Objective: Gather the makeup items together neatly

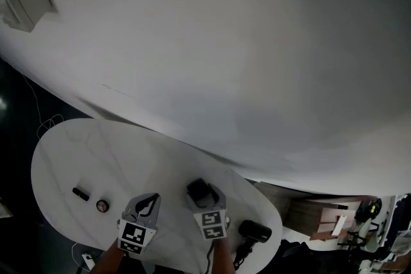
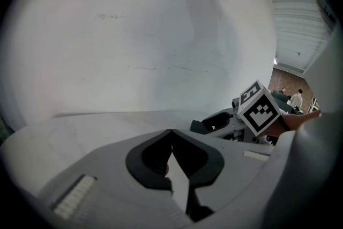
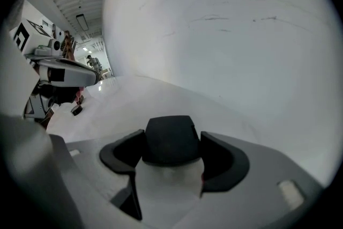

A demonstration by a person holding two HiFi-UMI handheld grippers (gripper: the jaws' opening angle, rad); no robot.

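Note:
A dark square compact (image 1: 198, 188) lies on the white oval table (image 1: 96, 151), between the jaws of my right gripper (image 1: 204, 193). In the right gripper view the compact (image 3: 170, 131) fills the gap of that gripper (image 3: 172, 143), and both pads lie against its sides. My left gripper (image 1: 153, 199) hovers just left of it, shut and empty, with its tips meeting (image 2: 171, 131). A small black stick (image 1: 80, 194) and a round capped item (image 1: 102, 205) lie further left on the table.
A black cylindrical device (image 1: 255, 231) rests near the table's right end. A large pale wall (image 1: 244, 42) rises behind the table. White cables (image 1: 48, 122) trail on the dark floor at the left. The right gripper's marker cube (image 2: 260, 110) shows close beside the left gripper.

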